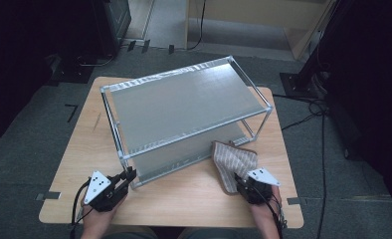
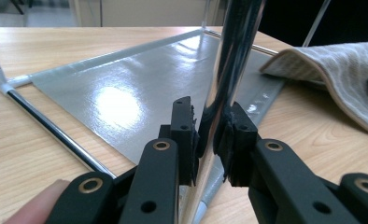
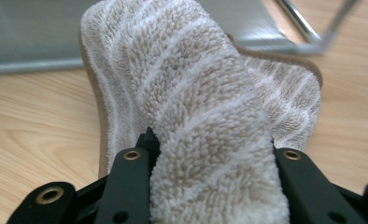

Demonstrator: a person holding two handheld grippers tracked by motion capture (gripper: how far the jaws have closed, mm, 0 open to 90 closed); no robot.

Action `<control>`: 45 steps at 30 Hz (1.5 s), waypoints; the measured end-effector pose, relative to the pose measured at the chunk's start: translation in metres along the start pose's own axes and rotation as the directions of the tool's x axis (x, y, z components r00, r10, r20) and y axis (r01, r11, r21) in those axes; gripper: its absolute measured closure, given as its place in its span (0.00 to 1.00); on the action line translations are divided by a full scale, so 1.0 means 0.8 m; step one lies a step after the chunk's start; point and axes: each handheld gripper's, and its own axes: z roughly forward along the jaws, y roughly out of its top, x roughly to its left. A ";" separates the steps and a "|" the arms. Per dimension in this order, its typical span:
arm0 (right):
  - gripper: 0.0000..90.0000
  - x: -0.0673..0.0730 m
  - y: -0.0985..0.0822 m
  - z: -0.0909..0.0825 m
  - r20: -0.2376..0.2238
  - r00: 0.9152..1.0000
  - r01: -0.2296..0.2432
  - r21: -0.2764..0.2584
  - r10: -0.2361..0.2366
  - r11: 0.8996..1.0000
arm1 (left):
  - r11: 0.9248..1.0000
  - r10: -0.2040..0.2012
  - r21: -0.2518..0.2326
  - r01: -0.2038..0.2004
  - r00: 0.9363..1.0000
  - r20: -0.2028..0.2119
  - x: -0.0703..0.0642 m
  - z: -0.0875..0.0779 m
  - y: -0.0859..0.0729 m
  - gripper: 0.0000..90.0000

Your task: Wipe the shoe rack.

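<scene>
A: High view, item one?
B: Two-tier metal rack (image 1: 184, 107) with grey shelf sheets, standing askew across the middle of the wooden worktop (image 1: 84, 149). Its near-left leg is at the left tongs (image 1: 129, 175), close to the worktop's near edge, left of centre.
A: Item two?
B: Striped beige towel (image 1: 234, 162), bunched, lying off the rack's near-right corner toward the worktop's near-right corner. Its near end is in the right tongs (image 1: 241, 183); its far end touches the rack's lower tier.

A: Left gripper view?
B: Left tongs (image 2: 212, 135) narrow, pads pressed on the rack's shiny upright post (image 2: 233, 60), which rises between the jaws. The lower shelf sheet (image 2: 126, 93) spreads beyond. The towel (image 2: 341, 74) lies to the right, its edge over the shelf's frame, well apart from these tongs.

A: Right gripper view?
B: Right tongs (image 3: 212, 154) part-way wide, holding a thick fold of the towel (image 3: 196, 93) that packs the gap from jaw to jaw. The rest of the cloth drapes forward onto the worktop (image 3: 37, 130) toward the rack's corner (image 3: 313, 35), which is blurred.
</scene>
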 end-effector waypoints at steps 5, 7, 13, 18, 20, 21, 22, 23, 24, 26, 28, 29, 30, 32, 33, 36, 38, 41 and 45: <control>0.44 -0.009 0.009 -0.015 -0.028 0.999 -0.024 -0.013 0.023 1.000 | 1.000 0.003 0.003 -0.003 1.000 -0.017 0.006 0.000 0.002 0.87; 0.41 -0.009 0.022 -0.026 -0.054 0.998 -0.029 -0.042 0.027 0.999 | 1.000 -0.002 0.000 0.002 1.000 -0.021 0.009 0.000 0.002 0.87; 0.41 -0.024 0.058 -0.045 -0.072 0.996 -0.070 -0.140 0.061 0.988 | 1.000 -0.019 -0.004 0.019 0.999 -0.030 0.014 0.000 0.003 0.87; 0.48 -0.054 0.081 -0.025 0.035 0.991 -0.119 -0.190 0.128 0.975 | 1.000 -0.016 -0.004 0.016 0.999 -0.036 0.015 0.000 0.004 0.87; 0.55 -0.069 0.090 -0.008 0.066 0.984 -0.153 -0.189 0.168 0.970 | 1.000 -0.019 -0.003 0.019 0.999 -0.038 0.016 -0.001 0.004 0.87; 0.57 -0.076 0.094 0.001 0.078 0.981 -0.161 -0.190 0.178 0.969 | 1.000 -0.020 -0.002 0.020 0.999 -0.039 0.016 -0.001 0.004 0.87; 0.59 -0.082 0.099 0.010 0.089 0.979 -0.166 -0.184 0.185 0.969 | 1.000 -0.020 -0.001 0.020 0.999 -0.039 0.017 -0.002 0.004 0.87; 0.61 -0.086 0.103 0.019 0.095 0.977 -0.170 -0.179 0.189 0.969 | 1.000 -0.019 -0.001 0.019 0.999 -0.039 0.017 -0.002 0.004 0.87; 0.61 -0.089 0.108 0.027 0.097 0.978 -0.167 -0.178 0.186 0.970 | 1.000 -0.020 -0.001 0.020 0.999 -0.039 0.017 -0.002 0.004 0.87; 0.64 -0.094 0.115 0.042 0.119 0.976 -0.163 -0.167 0.184 0.972 | 1.000 -0.025 -0.002 0.025 0.999 -0.039 0.018 -0.002 0.004 0.87; 0.71 -0.096 0.120 0.056 0.159 0.969 -0.164 -0.163 0.190 0.973 | 1.000 -0.030 -0.003 0.030 0.999 -0.037 0.018 -0.002 0.003 0.87; 0.75 -0.097 0.121 0.061 0.172 0.968 -0.158 -0.154 0.184 0.975 | 0.999 -0.035 -0.003 0.035 0.999 -0.034 0.018 -0.002 0.004 0.87; 0.78 -0.096 0.122 0.066 0.186 0.967 -0.144 -0.155 0.172 0.977 | 0.999 -0.042 -0.003 0.042 0.999 -0.030 0.020 -0.003 0.004 0.87; 0.82 -0.096 0.123 0.074 0.202 0.964 -0.139 -0.164 0.171 0.977 | 0.998 -0.060 -0.006 0.060 0.998 -0.025 0.021 -0.005 0.003 0.87; 0.84 -0.097 0.123 0.077 0.204 0.962 -0.150 -0.166 0.183 0.975 | 0.998 -0.067 -0.005 0.067 0.998 -0.022 0.022 -0.006 0.003 0.87; 0.89 -0.097 0.123 0.084 0.171 0.965 -0.169 -0.174 0.199 0.970 | 0.998 -0.060 0.000 0.060 0.998 -0.025 0.022 -0.010 0.003 0.87; 0.90 -0.093 0.125 0.088 0.179 0.966 -0.153 -0.176 0.184 0.972 | 0.998 -0.061 -0.002 0.061 0.998 -0.031 0.023 -0.013 0.002 0.87; 0.90 -0.090 0.128 0.094 0.158 0.968 -0.165 -0.182 0.195 0.969 | 0.998 -0.061 -0.001 0.061 0.998 -0.035 0.024 -0.018 0.000 0.87; 0.89 -0.083 0.134 0.105 0.142 0.970 -0.167 -0.192 0.195 0.967 | 0.998 -0.067 -0.004 0.067 0.997 -0.040 0.025 -0.025 -0.002 0.87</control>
